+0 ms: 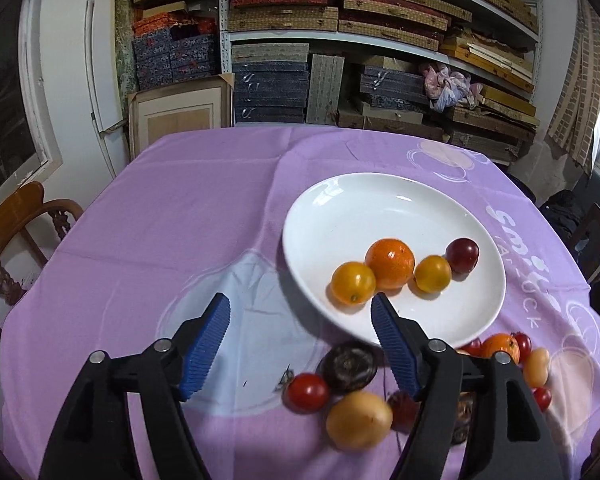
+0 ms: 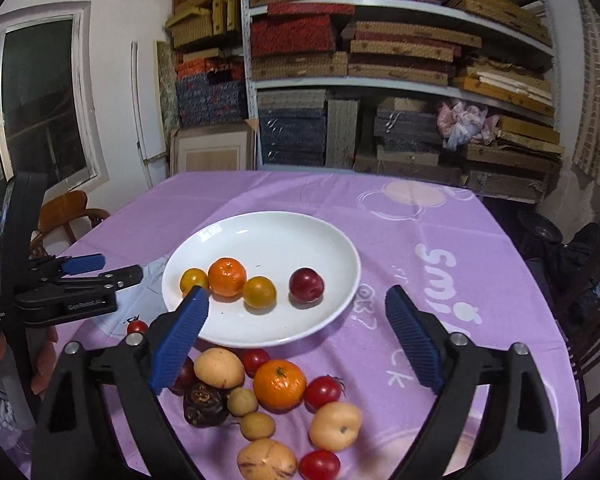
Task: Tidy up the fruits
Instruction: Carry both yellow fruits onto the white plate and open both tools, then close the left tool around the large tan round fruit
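A white plate on the purple cloth holds an orange, two yellow tomatoes and a dark red plum. Loose fruit lies in front of the plate: an orange, red tomatoes, pale yellow fruits and a dark purple fruit. My left gripper is open and empty, by the plate's near left rim. My right gripper is open and empty above the loose pile.
Shelves stacked with boxes stand behind the table. A wooden chair is at the left edge, and a window beyond it. Dark items sit on a chair at the right.
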Demonstrator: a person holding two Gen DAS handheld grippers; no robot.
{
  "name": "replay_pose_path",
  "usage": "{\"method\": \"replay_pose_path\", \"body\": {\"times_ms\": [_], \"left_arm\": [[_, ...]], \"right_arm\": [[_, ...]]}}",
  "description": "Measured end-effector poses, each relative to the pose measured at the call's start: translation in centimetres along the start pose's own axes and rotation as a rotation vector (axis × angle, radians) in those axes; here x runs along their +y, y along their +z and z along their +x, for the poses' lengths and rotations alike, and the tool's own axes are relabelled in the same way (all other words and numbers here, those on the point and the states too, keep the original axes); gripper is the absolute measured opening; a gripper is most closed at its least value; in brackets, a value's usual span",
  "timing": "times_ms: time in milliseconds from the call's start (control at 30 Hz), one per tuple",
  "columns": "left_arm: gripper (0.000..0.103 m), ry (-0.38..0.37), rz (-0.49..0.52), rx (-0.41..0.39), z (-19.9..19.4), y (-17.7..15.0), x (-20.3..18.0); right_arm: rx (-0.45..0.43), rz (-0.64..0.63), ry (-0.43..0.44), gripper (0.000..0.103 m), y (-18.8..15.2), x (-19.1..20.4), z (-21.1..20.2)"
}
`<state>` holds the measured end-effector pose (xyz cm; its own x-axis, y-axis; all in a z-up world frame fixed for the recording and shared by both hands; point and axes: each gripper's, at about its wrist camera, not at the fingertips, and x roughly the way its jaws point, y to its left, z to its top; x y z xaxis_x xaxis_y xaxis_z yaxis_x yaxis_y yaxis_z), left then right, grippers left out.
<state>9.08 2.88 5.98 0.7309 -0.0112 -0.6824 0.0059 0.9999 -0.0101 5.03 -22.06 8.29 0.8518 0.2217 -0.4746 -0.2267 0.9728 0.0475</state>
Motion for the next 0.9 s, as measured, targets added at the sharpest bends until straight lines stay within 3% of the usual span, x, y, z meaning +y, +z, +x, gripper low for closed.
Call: {"method": "replay_pose_path", "body": {"times_ms": [67,233,400,733,900], "left_arm": [[0.077,-0.010,0.017,0.017,-0.8,-1.8,0.1],[0.080,0.009,0.055,0.038,-1.2,-5.7,-0.9],[0.080,-0.002,0.068,0.017,-1.0,-7.0,-1.5],[0.080,-0.009,0.076,0.071,1.7,-7.5,-2.9],[0.087,-0.005,0.057,0.076,2.3,-7.5,-2.4]], "right_arm": [[-0.047,-0.001,-0.052,0.098,-1.8,-0.6,-1.6],[-0.155,0.026,-0.120,0.099,-5.9,-2.3,-3.8],[-0.167,0.048,-0.134,0.099,-6.4,-3.2,-3.9],[-0.111,0.135,-0.126,0.099,-6.4,-4.9,-3.0],[-0.103,0.122,-0.128,0.099,-6.3,-4.6,-2.8]]}}
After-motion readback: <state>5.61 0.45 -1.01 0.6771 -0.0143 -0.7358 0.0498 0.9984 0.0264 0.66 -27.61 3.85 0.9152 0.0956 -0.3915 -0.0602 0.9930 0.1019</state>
